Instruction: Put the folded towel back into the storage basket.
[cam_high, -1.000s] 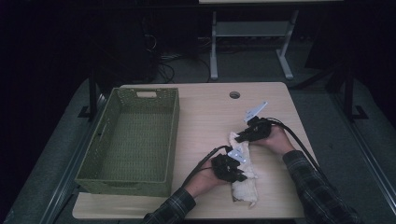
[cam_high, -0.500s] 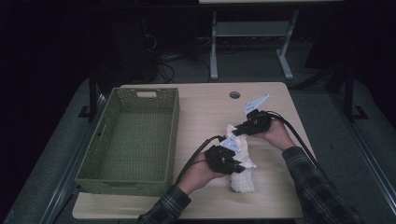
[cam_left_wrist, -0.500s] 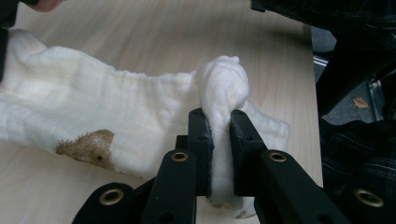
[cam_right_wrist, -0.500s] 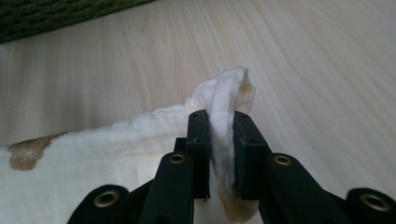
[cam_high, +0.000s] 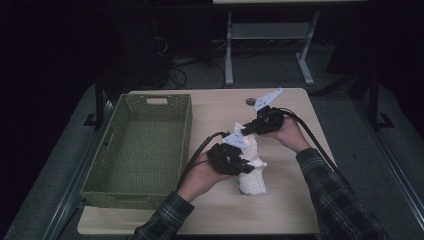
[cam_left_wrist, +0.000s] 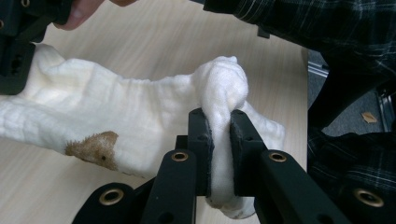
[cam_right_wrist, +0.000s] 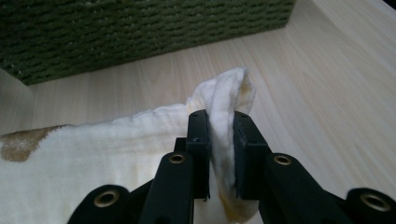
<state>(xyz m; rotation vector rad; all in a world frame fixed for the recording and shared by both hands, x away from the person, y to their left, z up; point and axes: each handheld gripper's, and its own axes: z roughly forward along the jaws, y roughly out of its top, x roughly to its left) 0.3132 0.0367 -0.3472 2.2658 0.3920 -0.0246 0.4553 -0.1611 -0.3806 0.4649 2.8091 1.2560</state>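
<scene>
White cloth (cam_high: 248, 170) hangs between both grippers over the worktop (cam_high: 210, 107), right of the green basket (cam_high: 145, 145). Left gripper (cam_left_wrist: 219, 135) jaws pinch a bunched fold; right gripper (cam_right_wrist: 219, 135) jaws pinch an edge. Either thin pinch could slip, dropping the cloth.

Light: dim, room mostly dark
Floor (cam_high: 250, 75): grey, cables trailing
Furniture: pale wooden tabletop (cam_high: 290, 210); white metal stand (cam_high: 270, 35) behind
</scene>
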